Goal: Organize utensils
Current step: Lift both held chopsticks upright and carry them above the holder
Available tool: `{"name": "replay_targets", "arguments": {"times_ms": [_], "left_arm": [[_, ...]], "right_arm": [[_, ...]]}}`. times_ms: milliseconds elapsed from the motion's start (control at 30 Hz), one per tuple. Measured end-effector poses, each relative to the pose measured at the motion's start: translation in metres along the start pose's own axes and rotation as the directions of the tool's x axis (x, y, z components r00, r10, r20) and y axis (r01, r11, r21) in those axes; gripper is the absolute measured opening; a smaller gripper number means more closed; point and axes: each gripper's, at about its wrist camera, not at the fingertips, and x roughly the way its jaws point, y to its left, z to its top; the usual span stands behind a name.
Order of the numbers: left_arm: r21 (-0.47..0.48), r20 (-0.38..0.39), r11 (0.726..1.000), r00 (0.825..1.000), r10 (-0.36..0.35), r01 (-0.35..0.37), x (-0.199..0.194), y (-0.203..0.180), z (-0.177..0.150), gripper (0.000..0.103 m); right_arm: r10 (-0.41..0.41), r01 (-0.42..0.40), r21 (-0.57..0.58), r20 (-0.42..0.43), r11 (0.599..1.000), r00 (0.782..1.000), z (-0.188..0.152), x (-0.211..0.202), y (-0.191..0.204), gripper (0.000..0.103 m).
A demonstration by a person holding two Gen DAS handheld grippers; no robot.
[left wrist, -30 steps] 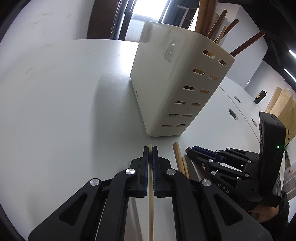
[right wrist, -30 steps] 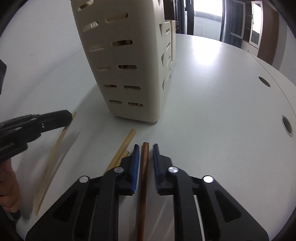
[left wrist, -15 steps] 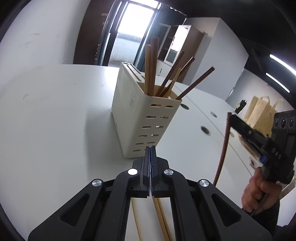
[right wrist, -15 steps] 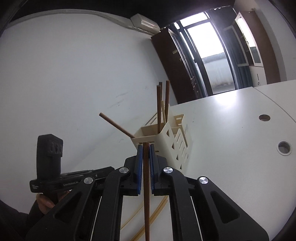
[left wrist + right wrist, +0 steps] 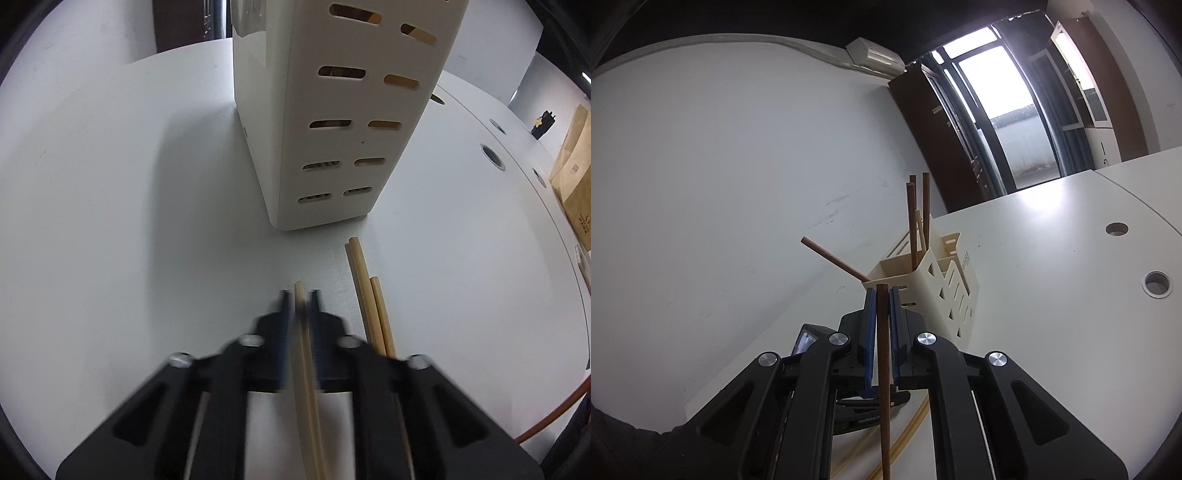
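Note:
A cream slotted utensil holder (image 5: pixel 332 110) stands on the white table (image 5: pixel 110 221) with several chopsticks in it. My left gripper (image 5: pixel 300 295) points down just in front of it, blurred. It is shut on a light chopstick (image 5: pixel 304 350) that lies on the table, tip poking past the fingertips. Two more light chopsticks (image 5: pixel 369 295) lie just to its right. My right gripper (image 5: pixel 882 291) is raised and shut on a dark brown chopstick (image 5: pixel 884 369), which hangs down through the jaws. It faces the holder (image 5: pixel 945 280) from near rim height. The brown stick (image 5: pixel 546 421) also shows low right in the left wrist view.
Round cable holes (image 5: pixel 491 160) dot the table to the right. Brown paper bags (image 5: pixel 576 177) stand beyond the table's right edge. A grey wall (image 5: pixel 720 184) rises behind the holder, with a dark door and a bright window (image 5: pixel 1015 129) beyond.
The right gripper rose off the table with the brown chopstick and tilted up towards the holder's rim. The left gripper lifted away, then came back down onto the light chopstick.

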Motion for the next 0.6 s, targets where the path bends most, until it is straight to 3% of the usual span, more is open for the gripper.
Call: {"name": "replay_targets", "arguments": {"times_ms": [200, 300, 467, 600], "left_arm": [[-0.072, 0.005, 0.995, 0.998, -0.067, 0.068, -0.008, 0.018, -0.004, 0.004], [-0.067, 0.075, 0.992, 0.992, -0.097, 0.103, -0.037, 0.025, -0.011, 0.004], [-0.062, 0.263, 0.987, 0.956, -0.128, 0.149, -0.116, 0.024, -0.012, 0.004], [-0.037, 0.401, 0.987, 0.907, -0.128, 0.156, -0.177, 0.021, -0.001, 0.004]], "right_arm": [[0.015, -0.015, 0.0, 0.04, 1.0, 0.999, 0.011, -0.01, -0.002, 0.008], [0.019, -0.019, -0.006, 0.066, 1.0, 0.998, 0.017, -0.015, -0.002, 0.008], [0.037, -0.033, -0.034, 0.117, 0.999, 0.992, 0.032, -0.021, 0.004, 0.008], [0.053, -0.042, -0.082, 0.14, 0.996, 0.989, 0.05, -0.016, 0.017, 0.008]]}}
